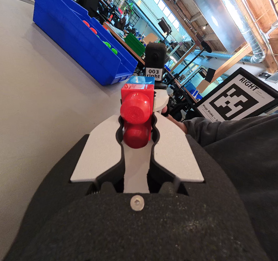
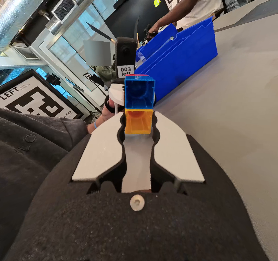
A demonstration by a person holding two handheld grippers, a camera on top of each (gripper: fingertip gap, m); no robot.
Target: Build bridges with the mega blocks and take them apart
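Red plastic fills the left gripper: its white fingers are closed on a two-stud red block, studs aimed back at the left wrist camera. Opposite, the right gripper is clamped on a yellow block, whose hollow underside faces the right wrist camera. A blue block sits side by side with the yellow one, touching it, hollow side also toward that camera; its far end meets the red piece, of which only a sliver shows past the blue top edge. In the left wrist view a strip of blue shows just behind the red block. The whole cluster is held in the air between the two tools, above the grey table, not resting on it. Judgement: the assembly's stud-to-socket axis runs straight along the line joining the two grippers, red end toward the left hand, open sockets toward the right. Any pull-apart or press-together would act along that line; both hands are equally engaged, neither nearer. How the yellow block is joined to the rest cannot be told. Outward: a blue bin on the table, with red and green studs showing inside; a framed marker board stands behind the sleeve.
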